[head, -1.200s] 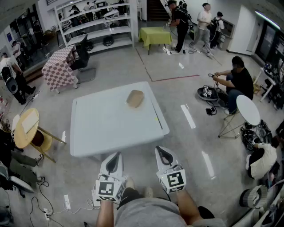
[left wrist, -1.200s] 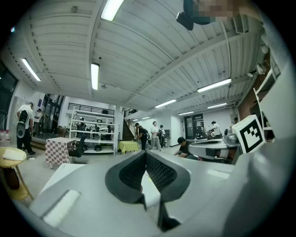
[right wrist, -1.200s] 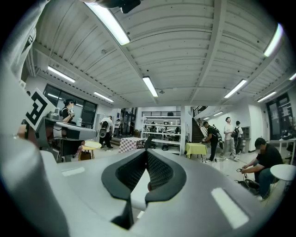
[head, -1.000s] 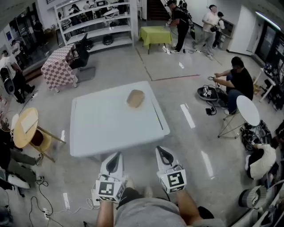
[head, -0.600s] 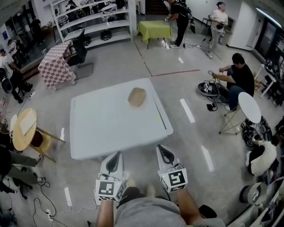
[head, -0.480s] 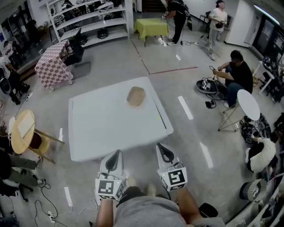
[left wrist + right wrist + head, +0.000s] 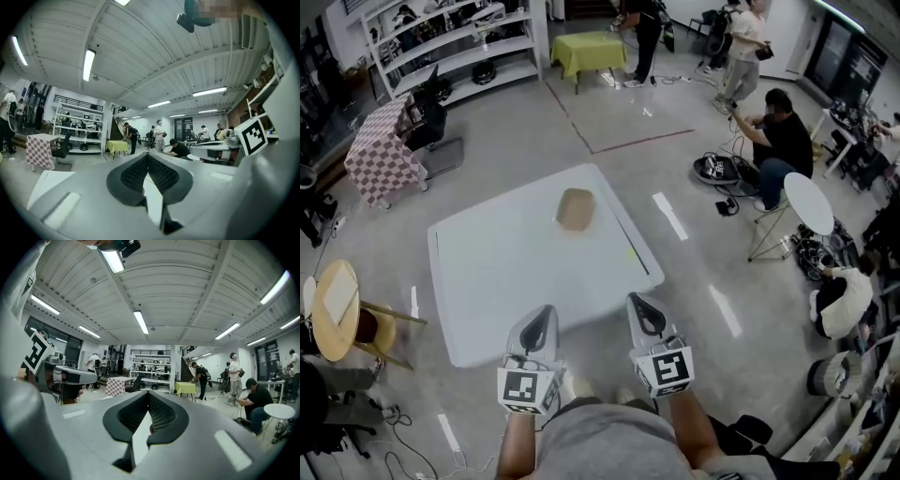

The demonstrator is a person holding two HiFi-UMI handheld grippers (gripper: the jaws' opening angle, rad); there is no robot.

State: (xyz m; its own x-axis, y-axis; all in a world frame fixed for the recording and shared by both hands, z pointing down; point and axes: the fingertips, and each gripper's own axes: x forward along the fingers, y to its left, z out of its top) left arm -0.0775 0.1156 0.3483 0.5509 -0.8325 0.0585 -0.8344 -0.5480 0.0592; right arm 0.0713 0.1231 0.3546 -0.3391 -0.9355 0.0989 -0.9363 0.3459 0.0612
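A tan, rounded flat object (image 7: 576, 209) lies on the far right part of a white square table (image 7: 497, 281). My left gripper (image 7: 546, 313) and right gripper (image 7: 636, 306) are held side by side over the table's near edge, both pointing at the table. In the left gripper view the left gripper (image 7: 147, 157) has its dark ribbed pads (image 7: 134, 173) pressed together with nothing between them. The right gripper (image 7: 148, 395) is likewise shut on nothing. The tan object does not show in either gripper view.
A round white side table (image 7: 809, 202) and a seated person (image 7: 783, 141) are to the right. A round wooden table (image 7: 333, 295) stands at the left. Farther off are a checkered table (image 7: 375, 141), a green-covered table (image 7: 588, 47), shelving (image 7: 441, 37) and standing people.
The head view has moved forward and swung: the table now lies closer beneath the grippers and further left. Both grippers stay shut, side by side.
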